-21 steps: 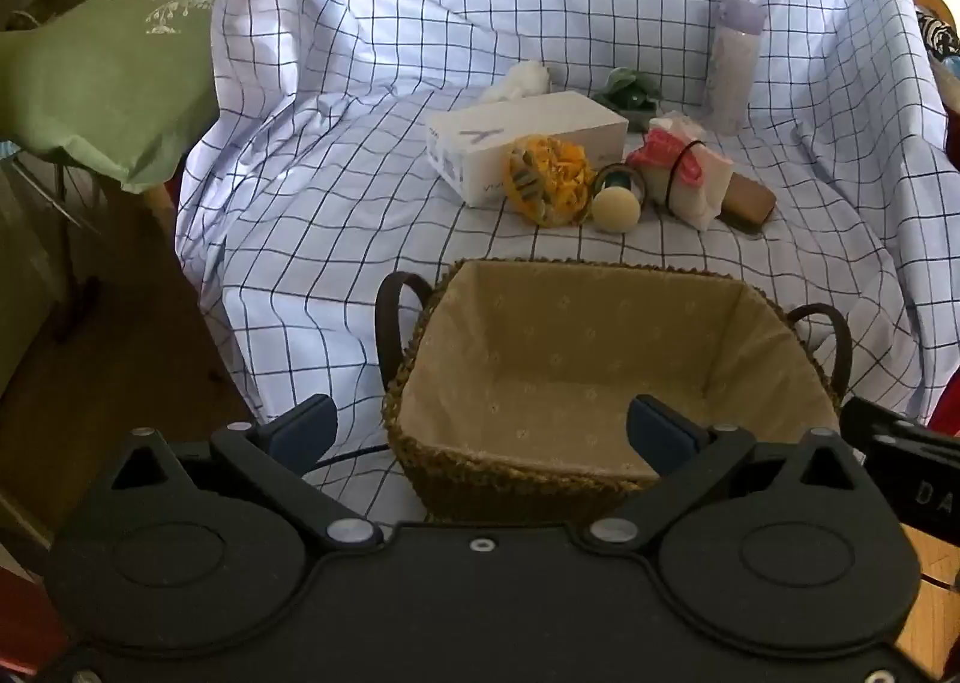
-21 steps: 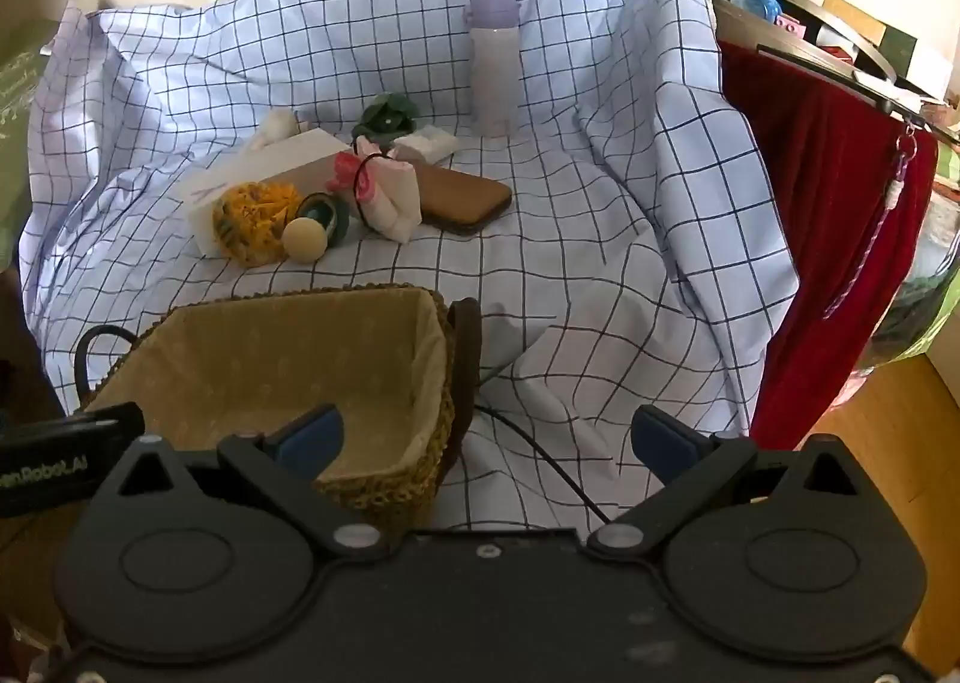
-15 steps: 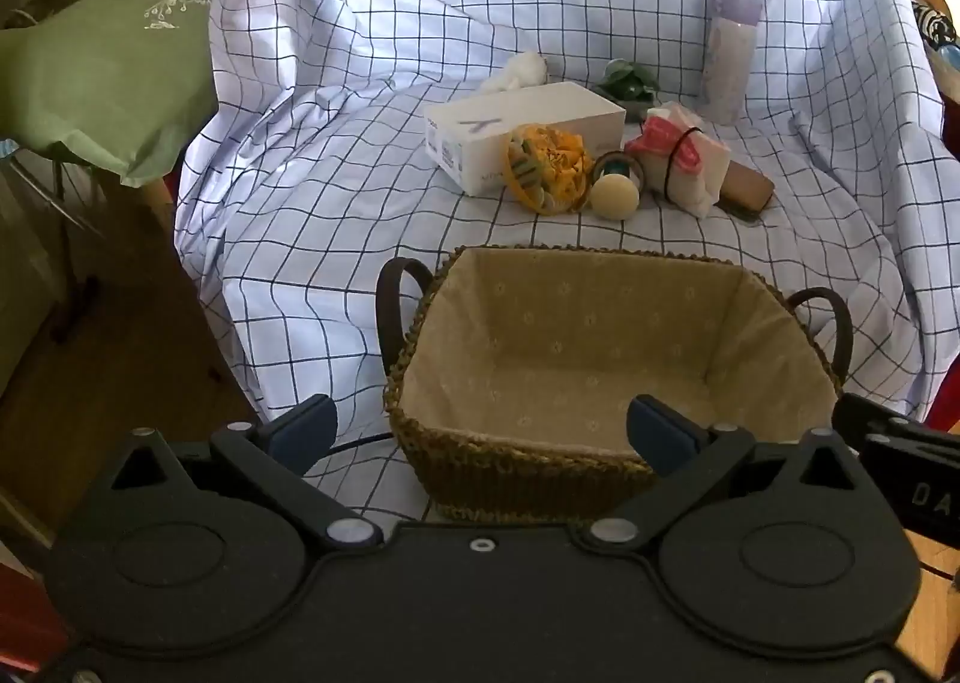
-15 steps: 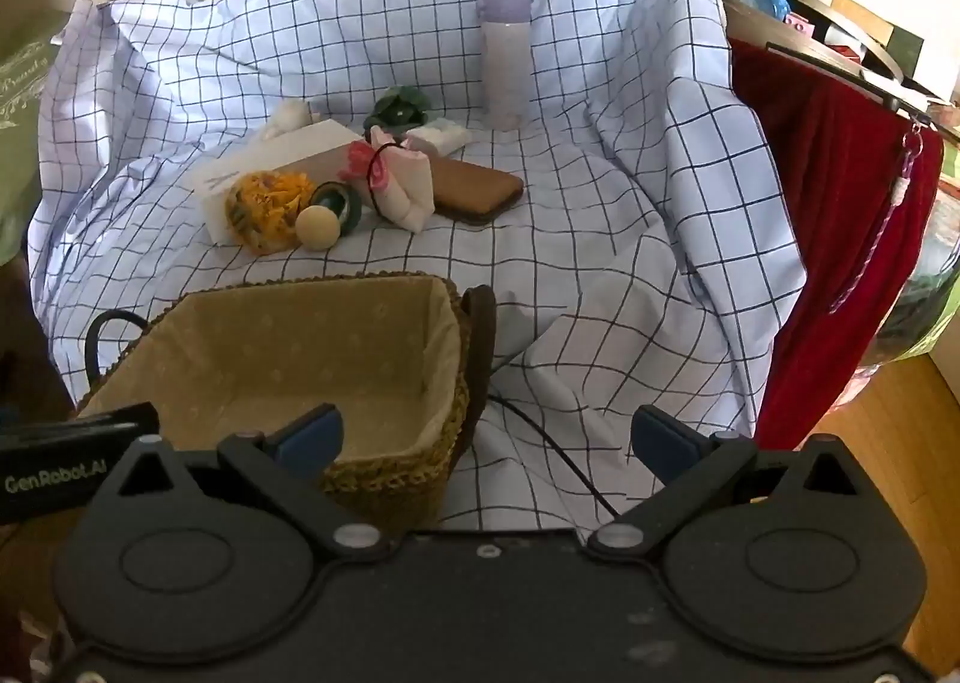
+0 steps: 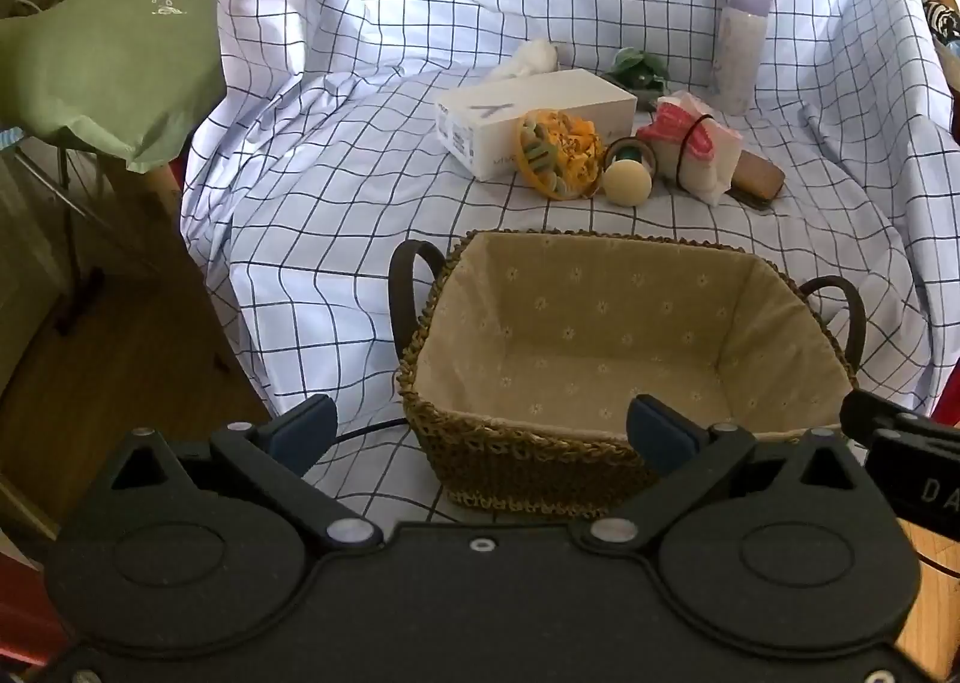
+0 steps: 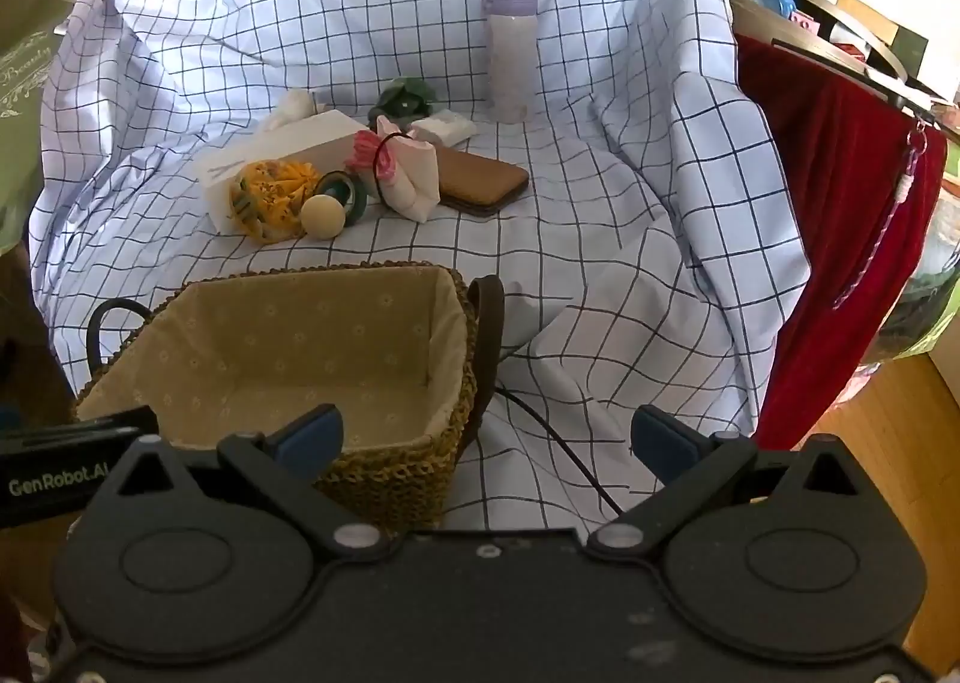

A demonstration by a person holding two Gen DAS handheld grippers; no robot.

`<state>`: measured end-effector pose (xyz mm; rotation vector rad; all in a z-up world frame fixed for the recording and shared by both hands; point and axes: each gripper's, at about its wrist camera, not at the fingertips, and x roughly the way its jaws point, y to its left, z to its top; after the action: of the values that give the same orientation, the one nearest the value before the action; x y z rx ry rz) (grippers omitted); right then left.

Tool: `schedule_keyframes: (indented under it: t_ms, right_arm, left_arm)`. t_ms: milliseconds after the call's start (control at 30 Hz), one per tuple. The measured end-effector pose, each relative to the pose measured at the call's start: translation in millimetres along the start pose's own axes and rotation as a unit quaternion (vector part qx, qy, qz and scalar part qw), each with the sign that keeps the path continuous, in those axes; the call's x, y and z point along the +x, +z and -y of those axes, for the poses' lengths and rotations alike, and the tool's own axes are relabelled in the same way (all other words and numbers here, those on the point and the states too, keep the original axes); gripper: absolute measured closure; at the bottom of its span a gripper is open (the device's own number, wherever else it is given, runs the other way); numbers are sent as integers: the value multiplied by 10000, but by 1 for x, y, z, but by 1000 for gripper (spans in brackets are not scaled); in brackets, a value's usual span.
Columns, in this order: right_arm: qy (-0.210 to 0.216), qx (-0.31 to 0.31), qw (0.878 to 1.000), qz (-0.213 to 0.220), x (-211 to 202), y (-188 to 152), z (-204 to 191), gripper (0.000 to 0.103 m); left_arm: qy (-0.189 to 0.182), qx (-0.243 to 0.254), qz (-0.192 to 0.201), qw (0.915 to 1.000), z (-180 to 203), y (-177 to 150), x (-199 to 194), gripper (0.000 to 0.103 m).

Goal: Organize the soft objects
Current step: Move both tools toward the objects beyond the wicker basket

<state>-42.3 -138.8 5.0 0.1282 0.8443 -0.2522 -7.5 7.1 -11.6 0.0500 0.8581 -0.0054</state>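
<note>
The soft objects, such as the yellow pouch [image 5: 561, 152], lie far beyond the empty basket [image 5: 606, 443], ahead of both released, wide-spread grippers, left [image 5: 480, 428] and right [image 6: 483, 434].

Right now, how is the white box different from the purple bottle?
The white box lies flat and low; the purple bottle stands upright and tall. The box is blocky with sharp edges; the bottle is round with a lilac cap. The box has small things crowded against its front; the bottle stands alone near the back. Both rest on the checked cloth.
</note>
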Motion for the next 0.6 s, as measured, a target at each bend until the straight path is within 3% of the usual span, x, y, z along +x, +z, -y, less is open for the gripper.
schedule_keyframes:
  t_ms: [600]
  right_arm:
    - [-15, 13, 10000, -5, 1, -1, 0, 0]
  left_arm:
    - [-5, 8, -21, 10000, 2, -1, 2, 3]
